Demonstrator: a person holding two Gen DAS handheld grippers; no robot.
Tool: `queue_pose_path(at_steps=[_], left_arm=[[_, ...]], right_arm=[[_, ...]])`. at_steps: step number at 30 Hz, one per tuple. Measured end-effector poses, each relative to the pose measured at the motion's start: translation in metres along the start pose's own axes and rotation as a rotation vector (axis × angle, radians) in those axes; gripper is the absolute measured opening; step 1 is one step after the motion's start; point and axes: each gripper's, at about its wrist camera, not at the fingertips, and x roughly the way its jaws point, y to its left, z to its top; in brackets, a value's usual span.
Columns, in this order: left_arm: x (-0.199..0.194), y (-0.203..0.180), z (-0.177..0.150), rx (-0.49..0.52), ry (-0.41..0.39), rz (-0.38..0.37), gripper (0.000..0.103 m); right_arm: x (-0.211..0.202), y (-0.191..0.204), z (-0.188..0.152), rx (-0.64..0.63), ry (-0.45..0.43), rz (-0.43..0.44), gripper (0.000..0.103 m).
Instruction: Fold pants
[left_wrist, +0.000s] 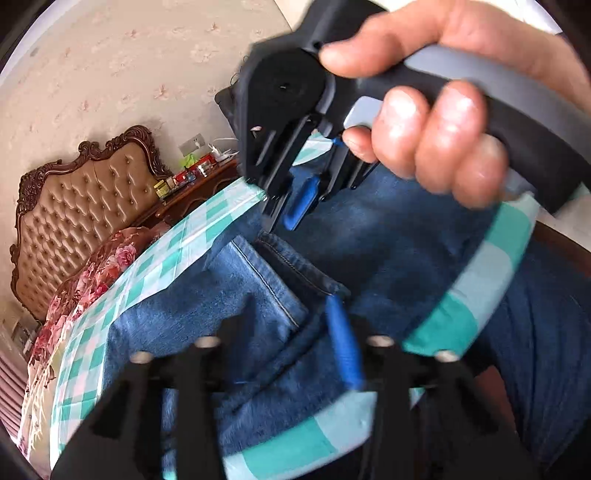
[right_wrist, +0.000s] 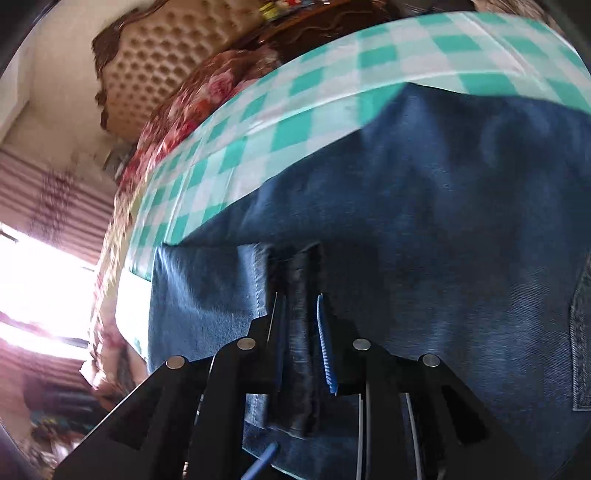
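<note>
Bed: a tufted tan leather headboard with a carved dark wood frame (left_wrist: 85, 206) stands at the far left, with a red and pink floral quilt (left_wrist: 92, 280) spread below it.
Cloth: a teal and white checked tablecloth (left_wrist: 173, 251) covers the work surface just beside the quilt.
Pants: the blue denim jeans (left_wrist: 229, 310) lie on the checked cloth, a paler inside-out part to the left and darker denim to the right, folded over.
Left gripper: the black two-finger left gripper (left_wrist: 295, 354) sits low over the jeans near the cloth's front edge; one blue pad shows and denim lies between the fingers, but I cannot tell whether it is clamped.
Right gripper: the black right gripper (right_wrist: 301, 332) has its blue-padded fingers closed on a thick bunched fold of the denim.
Right hand: the person's bare right hand (left_wrist: 443, 122) wraps the grey and black handle above the dark denim, at the right.
</note>
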Motion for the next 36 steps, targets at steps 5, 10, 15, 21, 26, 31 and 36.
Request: queue_pose_path(at_steps=[5,10,15,21,26,31,36], left_arm=[[0.005,-0.011,-0.002,0.027,0.013,-0.001,0.056],[0.027,-0.008,0.004,0.02,0.073,-0.001,0.059],[0.042,0.0,0.005,-0.014,0.128,-0.054,0.058],[0.054,0.013,0.006,-0.069,0.138,-0.094,0.013],[0.048,0.015,0.011,-0.063,0.09,-0.065,0.012],[0.036,0.028,0.015,-0.113,0.061,-0.073,0.012],[0.022,0.036,0.021,-0.139,0.03,-0.074,0.012]], right_arm=[[0.002,-0.006,0.001,0.035,0.033,0.008,0.031],[0.009,0.0,-0.002,0.023,0.043,-0.007,0.062],[0.008,-0.007,-0.002,0.053,0.051,0.036,0.062],[0.009,-0.011,-0.003,0.076,0.075,0.087,0.069],[0.017,-0.004,0.001,0.071,0.095,0.108,0.074],[0.023,0.002,0.006,0.079,0.131,0.123,0.074],[0.031,0.007,0.01,0.097,0.17,0.142,0.074]])
